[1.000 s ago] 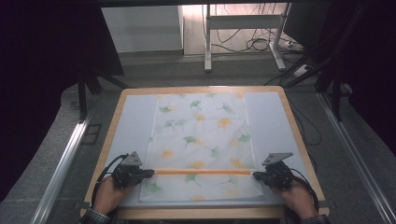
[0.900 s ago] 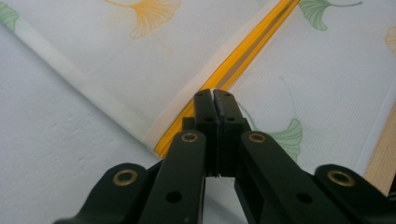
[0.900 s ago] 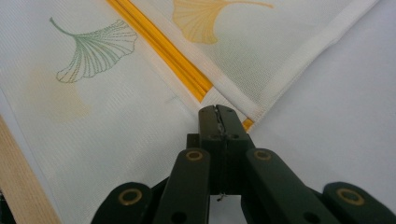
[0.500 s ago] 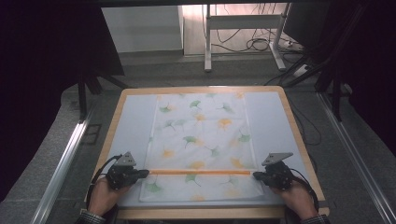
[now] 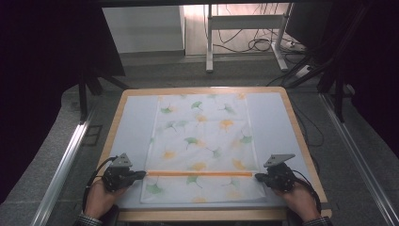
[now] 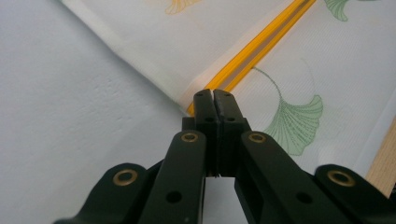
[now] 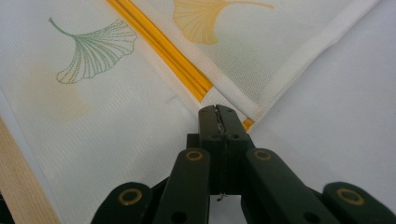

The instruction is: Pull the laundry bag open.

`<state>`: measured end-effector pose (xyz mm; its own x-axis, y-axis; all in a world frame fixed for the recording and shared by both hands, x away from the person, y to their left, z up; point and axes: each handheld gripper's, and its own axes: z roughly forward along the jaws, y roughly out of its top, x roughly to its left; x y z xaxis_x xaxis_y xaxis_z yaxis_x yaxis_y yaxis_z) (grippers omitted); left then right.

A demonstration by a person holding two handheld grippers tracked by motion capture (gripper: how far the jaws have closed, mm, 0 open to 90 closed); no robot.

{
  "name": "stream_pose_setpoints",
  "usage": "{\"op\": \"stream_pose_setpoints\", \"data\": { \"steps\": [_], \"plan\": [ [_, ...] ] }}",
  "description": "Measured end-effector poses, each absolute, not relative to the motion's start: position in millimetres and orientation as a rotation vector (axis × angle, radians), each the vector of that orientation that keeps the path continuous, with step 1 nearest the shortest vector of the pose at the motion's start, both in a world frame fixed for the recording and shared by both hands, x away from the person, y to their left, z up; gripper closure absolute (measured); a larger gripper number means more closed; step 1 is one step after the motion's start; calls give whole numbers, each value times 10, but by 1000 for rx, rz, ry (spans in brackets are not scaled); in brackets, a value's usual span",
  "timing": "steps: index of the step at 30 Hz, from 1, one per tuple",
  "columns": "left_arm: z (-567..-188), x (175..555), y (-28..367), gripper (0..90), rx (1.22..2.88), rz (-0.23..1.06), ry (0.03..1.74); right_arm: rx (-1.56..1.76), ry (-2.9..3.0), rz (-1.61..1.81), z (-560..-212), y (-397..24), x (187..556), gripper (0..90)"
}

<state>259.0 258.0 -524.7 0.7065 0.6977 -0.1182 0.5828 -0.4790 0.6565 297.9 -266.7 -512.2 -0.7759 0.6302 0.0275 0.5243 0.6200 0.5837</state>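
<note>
A white cloth point(image 5: 202, 136) printed with green and orange ginkgo leaves lies flat on the pale blue mat point(image 5: 134, 122). An orange band point(image 5: 200, 173) runs across it near the front. My left gripper point(image 5: 142, 174) is at the band's left end, shut, its tips point(image 6: 214, 93) pinching the cloth's edge where the orange band point(image 6: 261, 44) ends. My right gripper point(image 5: 258, 177) is at the band's right end, also shut; its tips point(image 7: 217, 109) sit on the hemmed corner beside the orange band point(image 7: 163, 49). A hand holds each gripper at the table's front edge.
The mat covers a wooden table point(image 5: 202, 89) whose rim shows all round. Bare mat lies left and right of the cloth. Beyond the table are a grey floor, metal rails point(image 5: 63, 165), a desk frame and cables point(image 5: 263, 44).
My left gripper has shifted a little to the left, and the orange band's left end has gone with it. The right gripper has stayed put.
</note>
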Motion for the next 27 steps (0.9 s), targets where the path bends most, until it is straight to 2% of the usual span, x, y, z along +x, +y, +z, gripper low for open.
{"op": "stream_pose_setpoints", "data": {
  "steps": [27],
  "plan": [
    [-5316, 2624, 2614, 900, 2244, 212, 996, 950, 2665, 869, -5120, -2666, 2981, 892]
  ]
}}
